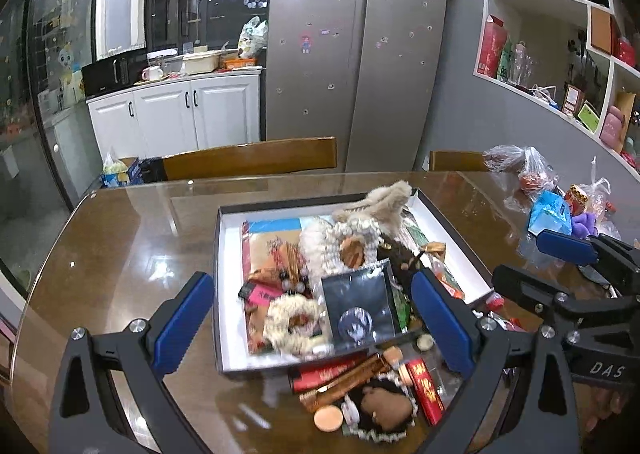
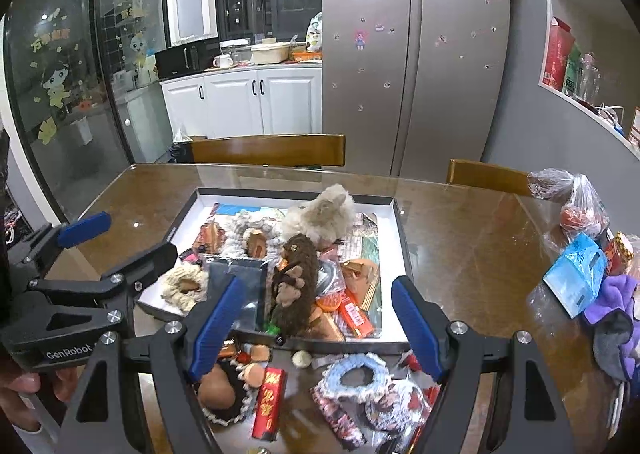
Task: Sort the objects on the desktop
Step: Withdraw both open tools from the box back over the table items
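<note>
Both the left hand-held gripper (image 1: 316, 318) and the right hand-held gripper (image 2: 316, 324) gape wide, holding nothing. Nearest on the glossy surface (image 1: 132, 254) lie a red packet (image 2: 270, 402) and loose scrunchies (image 2: 352, 376). Just beyond, the shallow white box (image 2: 394, 238) holds heaped trinkets, with a fluffy beige toy (image 2: 324, 211) at its far end.

Black frames, blue-padded fingers (image 1: 182, 318), silver screws.

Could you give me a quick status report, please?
Left gripper open, empty. Right gripper open, empty. Box half full; red packet and blue scrunchie wait on table.
</note>
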{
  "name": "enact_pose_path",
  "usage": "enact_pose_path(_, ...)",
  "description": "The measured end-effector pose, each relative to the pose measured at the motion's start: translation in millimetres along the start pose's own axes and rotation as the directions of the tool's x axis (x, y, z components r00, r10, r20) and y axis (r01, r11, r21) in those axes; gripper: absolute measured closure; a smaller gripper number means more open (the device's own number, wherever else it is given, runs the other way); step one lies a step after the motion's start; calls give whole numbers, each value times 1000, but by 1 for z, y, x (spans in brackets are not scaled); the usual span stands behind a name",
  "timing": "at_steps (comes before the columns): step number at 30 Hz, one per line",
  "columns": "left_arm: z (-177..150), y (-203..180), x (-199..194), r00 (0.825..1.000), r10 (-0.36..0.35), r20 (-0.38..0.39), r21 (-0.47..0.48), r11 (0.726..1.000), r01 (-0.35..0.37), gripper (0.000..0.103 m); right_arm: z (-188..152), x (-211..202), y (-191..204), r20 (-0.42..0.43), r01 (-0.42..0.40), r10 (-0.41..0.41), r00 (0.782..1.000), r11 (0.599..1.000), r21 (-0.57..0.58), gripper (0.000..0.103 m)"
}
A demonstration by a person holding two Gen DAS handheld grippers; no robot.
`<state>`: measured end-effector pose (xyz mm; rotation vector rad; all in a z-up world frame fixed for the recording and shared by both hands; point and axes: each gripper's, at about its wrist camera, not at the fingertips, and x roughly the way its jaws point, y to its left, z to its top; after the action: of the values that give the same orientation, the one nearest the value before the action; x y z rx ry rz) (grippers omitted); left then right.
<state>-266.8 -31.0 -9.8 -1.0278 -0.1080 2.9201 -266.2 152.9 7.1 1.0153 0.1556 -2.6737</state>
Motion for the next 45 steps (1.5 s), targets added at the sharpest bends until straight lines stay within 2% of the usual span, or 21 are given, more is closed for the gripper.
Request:
enact_pose_path(6, -27, -4, -13, 999, -4, -36, 1, 1000, 4, 3, -22, -15, 0, 5, -33, 33, 999, 999, 7, 24)
enact_pose_path(11, -55, -15, -20, 998, -27, -60, 40, 999, 29, 3, -58, -12, -7, -44, -60, 62, 997, 998, 33, 24)
enact_pose_path(21, -102, -45, -4, 987, -91, -133, 122, 987, 107, 3, -97, -10, -30, -92, -27, 29, 995, 999, 26, 24)
enact_pose_path(25, -108, -53, 4, 985, -97, -145, 150, 982, 119, 3, -102, -2, -37, -108, -14, 17, 994, 1000, 23, 24)
enact_pose_path(31, -111, -55, 20, 973, -144, -179, 116, 979, 166, 4, -105, 9, -44, -134, -30, 34, 990, 999, 25, 24)
enact_pose_path(41, -114, -52, 43, 972, -116, -206, 116, 983, 142, 5, -104, 24, -44, -146, -54, 54, 988, 999, 1, 24)
enact_pose_path(45, -114, -49, 49, 966, -124, -226, 106, 983, 151, 15, -99, 34, -40, -136, -67, 60, 989, 997, -47, 24)
